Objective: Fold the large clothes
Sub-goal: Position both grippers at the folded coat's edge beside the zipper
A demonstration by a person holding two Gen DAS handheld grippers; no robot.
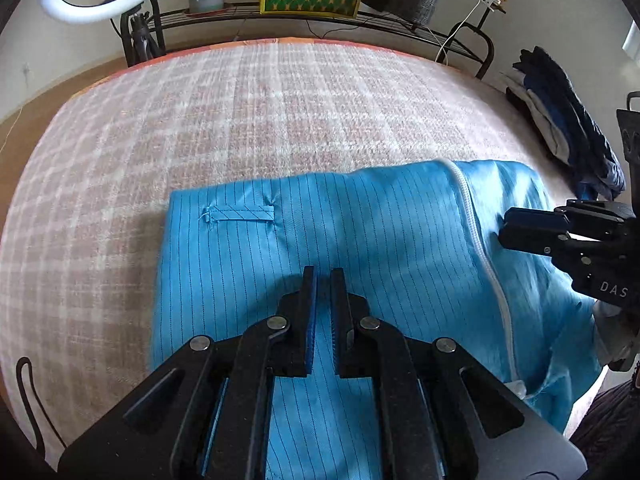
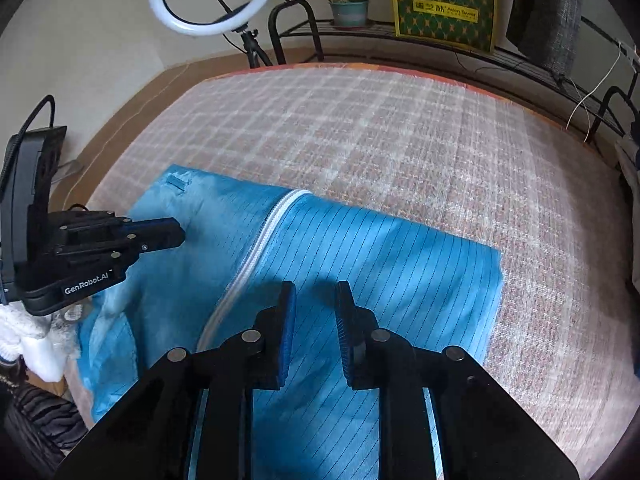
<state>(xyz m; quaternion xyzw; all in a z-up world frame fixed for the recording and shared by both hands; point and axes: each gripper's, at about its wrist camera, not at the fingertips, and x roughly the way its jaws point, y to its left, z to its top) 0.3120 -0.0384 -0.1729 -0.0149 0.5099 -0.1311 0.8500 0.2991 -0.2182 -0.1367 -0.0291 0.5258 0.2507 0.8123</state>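
Both tongs hover over the blue jacket (image 1: 360, 240), holding nothing: our left tongs (image 1: 323, 276) stand at a narrow gap, our right tongs (image 2: 316, 292) a little wider. We see the jacket lying flat near the bed's (image 2: 400, 128) front edge, already folded into a rough rectangle, white zipper (image 2: 256, 248) running across it. We judge most folding done; a final fold may remain.

Bed (image 1: 280, 120) bare beyond garment (image 1: 360, 232); rack (image 1: 280, 14) behind.
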